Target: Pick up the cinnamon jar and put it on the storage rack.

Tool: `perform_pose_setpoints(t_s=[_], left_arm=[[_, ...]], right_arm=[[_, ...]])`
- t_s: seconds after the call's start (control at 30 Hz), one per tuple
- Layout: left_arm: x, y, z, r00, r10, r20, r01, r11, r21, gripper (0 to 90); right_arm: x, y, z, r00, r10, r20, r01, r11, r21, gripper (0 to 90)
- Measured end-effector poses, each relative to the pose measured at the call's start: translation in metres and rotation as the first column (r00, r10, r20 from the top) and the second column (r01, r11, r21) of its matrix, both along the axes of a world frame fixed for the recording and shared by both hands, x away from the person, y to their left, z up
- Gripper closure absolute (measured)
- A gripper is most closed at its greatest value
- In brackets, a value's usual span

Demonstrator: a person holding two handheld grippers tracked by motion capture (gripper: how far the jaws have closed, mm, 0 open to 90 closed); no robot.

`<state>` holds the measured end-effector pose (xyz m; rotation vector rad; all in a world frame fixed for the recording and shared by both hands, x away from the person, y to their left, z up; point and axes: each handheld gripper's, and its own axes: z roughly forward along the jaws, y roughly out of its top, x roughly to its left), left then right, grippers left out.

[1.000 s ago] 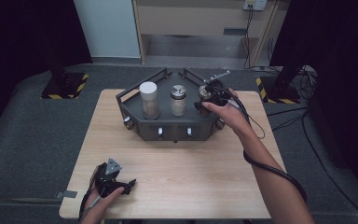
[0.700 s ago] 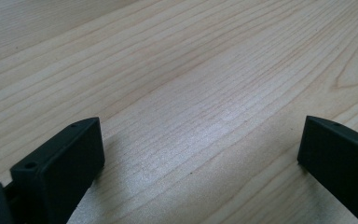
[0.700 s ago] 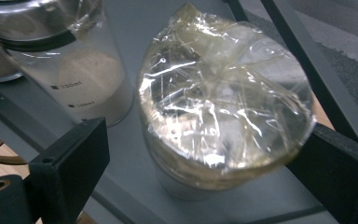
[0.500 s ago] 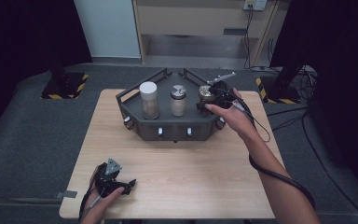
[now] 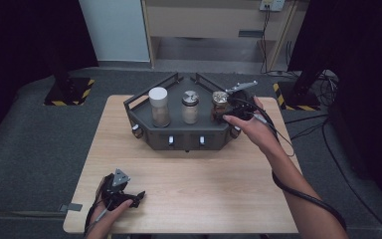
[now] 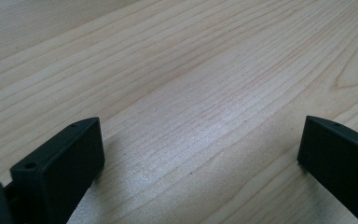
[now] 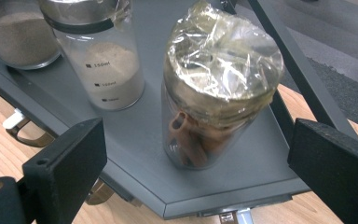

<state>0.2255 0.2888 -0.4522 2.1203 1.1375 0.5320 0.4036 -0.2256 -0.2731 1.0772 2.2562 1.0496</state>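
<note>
At the rack's right end, my right gripper [image 7: 198,161] stands with jaws spread wide around nothing, the cinnamon jar [image 7: 216,93] just beyond them, upright on the dark rack [image 5: 144,117] beside two powder jars. The jar looks set down and released, or not yet grasped. Those jaws have just been opening, the hand edging back. My left gripper [image 6: 200,154] rests open on the near-left table [image 6: 191,60], unmoved.

I'm looking down my left gripper [image 6: 200,154] here: both black fingers [image 6: 60,172] spread wide apart, nothing between them (just pale wood grain), sitting low over the bare tabletop [image 6: 191,70].
</note>
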Motion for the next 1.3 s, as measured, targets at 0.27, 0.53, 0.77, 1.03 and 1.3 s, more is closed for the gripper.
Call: perform_pose_setpoints(t_s=[0.27,0.53,0.77,1.03,1.3], left_arm=[[0.000,0.000,0.000,1.0000,0.000,0.000,0.000,1.0000,0.000,0.0],[0.000,0.000,0.000,1.0000,0.000,0.000,0.000,1.0000,0.000,0.0],[0.000,0.000,0.000,1.0000,0.000,0.000,0.000,1.0000,0.000,0.0],[0.000,0.000,0.000,1.0000,0.000,0.000,0.000,1.0000,0.000,0.0],[0.000,0.000,0.000,1.0000,0.000,0.000,0.000,1.0000,0.000,0.0]], right_arm=[[-0.013,-0.002,-0.003,0.9998,-0.016,0.008,0.016,0.9999,0.002,4.9],[-0.022,-0.009,-0.006,0.9995,-0.030,0.003,0.030,0.9995,0.011,4.9],[-0.033,-0.016,-0.010,0.9997,-0.024,0.001,0.024,0.9996,0.012,4.9],[-0.046,-0.022,-0.022,0.9995,-0.030,-0.001,0.031,0.9995,0.009,5.3],[-0.057,-0.029,-0.029,0.9998,-0.019,-0.009,0.019,0.9997,0.017,4.8]])
